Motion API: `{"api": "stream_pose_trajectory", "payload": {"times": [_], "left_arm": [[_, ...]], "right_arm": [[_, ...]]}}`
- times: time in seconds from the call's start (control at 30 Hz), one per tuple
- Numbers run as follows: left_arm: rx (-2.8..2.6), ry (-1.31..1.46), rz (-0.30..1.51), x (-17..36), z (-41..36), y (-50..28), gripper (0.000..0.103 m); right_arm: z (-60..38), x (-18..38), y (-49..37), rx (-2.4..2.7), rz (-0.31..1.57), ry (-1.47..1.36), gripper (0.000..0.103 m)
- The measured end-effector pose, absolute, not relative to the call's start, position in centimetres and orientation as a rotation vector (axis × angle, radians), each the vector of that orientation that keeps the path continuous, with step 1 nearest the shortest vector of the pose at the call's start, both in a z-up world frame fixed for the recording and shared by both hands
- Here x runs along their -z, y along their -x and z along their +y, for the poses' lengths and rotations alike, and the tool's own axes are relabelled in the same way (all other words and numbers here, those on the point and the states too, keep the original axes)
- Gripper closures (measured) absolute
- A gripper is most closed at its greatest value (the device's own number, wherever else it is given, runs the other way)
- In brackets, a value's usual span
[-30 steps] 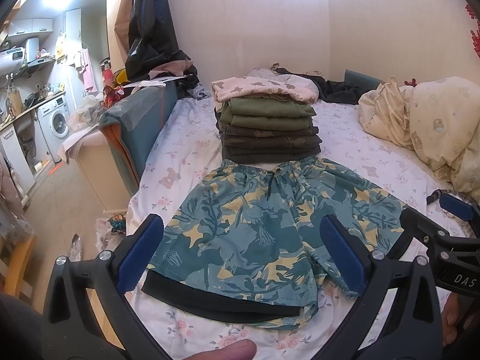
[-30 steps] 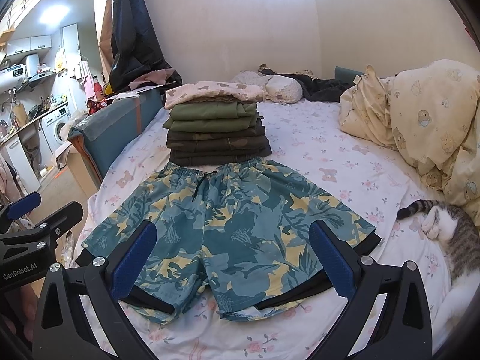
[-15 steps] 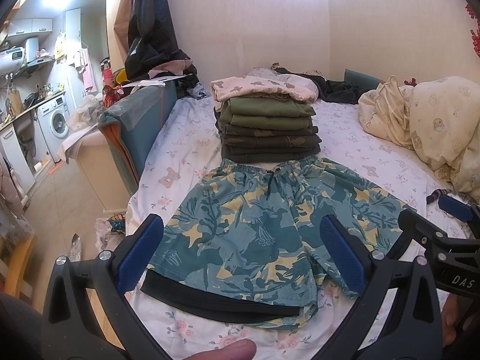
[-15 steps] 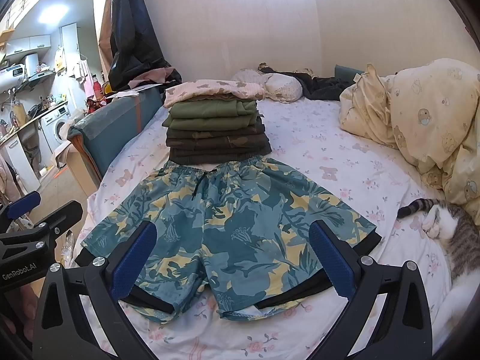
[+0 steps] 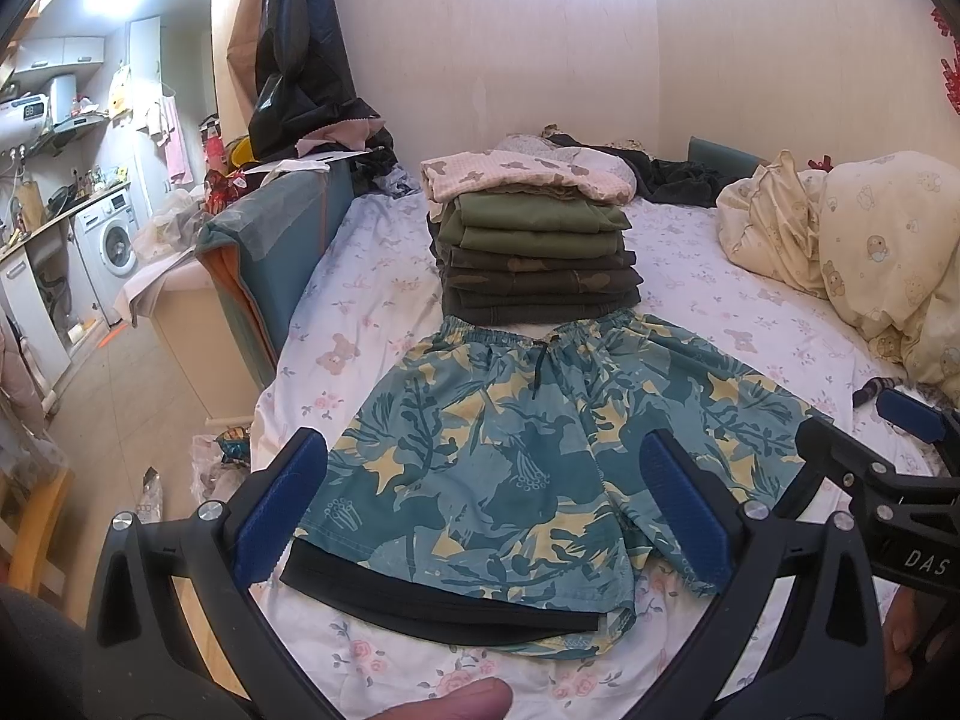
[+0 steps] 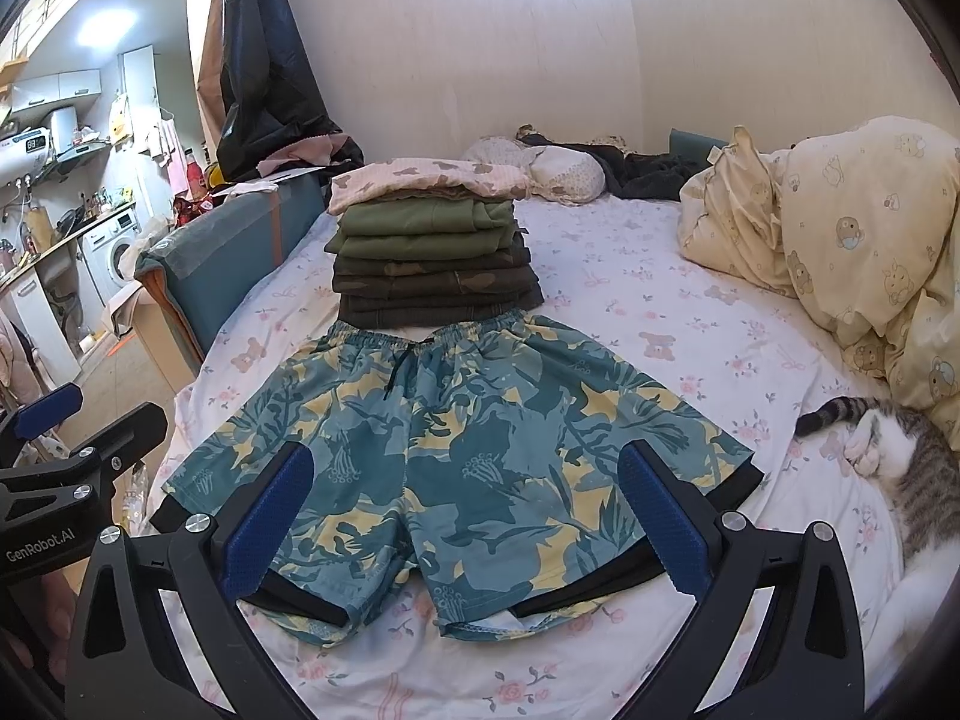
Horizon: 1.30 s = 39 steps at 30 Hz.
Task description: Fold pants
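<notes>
Both grippers hover level over the near edge of the bed (image 6: 690, 324), fingers spread wide, holding nothing: left gripper (image 5: 483, 504), right gripper (image 6: 462, 516). Floral cotton sheet. Shorts (image 6: 456, 450) lie flat, unfolded, thin blue-yellow leaf print, black lining at the hems, elastic waist touching a stack of folded clothes (image 6: 432, 252). Tabby cat (image 6: 900, 450) at right.
</notes>
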<state>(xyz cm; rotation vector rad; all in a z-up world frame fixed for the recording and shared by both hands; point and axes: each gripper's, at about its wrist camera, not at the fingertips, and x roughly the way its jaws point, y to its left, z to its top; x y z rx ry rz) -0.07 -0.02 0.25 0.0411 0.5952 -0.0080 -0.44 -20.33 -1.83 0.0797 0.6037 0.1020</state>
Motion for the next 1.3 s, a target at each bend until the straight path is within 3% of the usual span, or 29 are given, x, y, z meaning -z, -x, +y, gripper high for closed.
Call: {"api": "stream_pose_trajectory", "payload": {"times": [1.1, 1.3], "left_arm": [[0.009, -0.039, 0.623, 0.3, 0.1, -0.2, 0.0], [-0.08, -0.047, 0.708, 0.9, 0.9, -1.7, 0.0]], "right_arm": [[-20.4, 1.8, 0.4, -0.101, 0.61, -0.083, 0.0], [-25.9, 3.8, -2.3, -0.045, 0.765, -0.286, 0.0]]}}
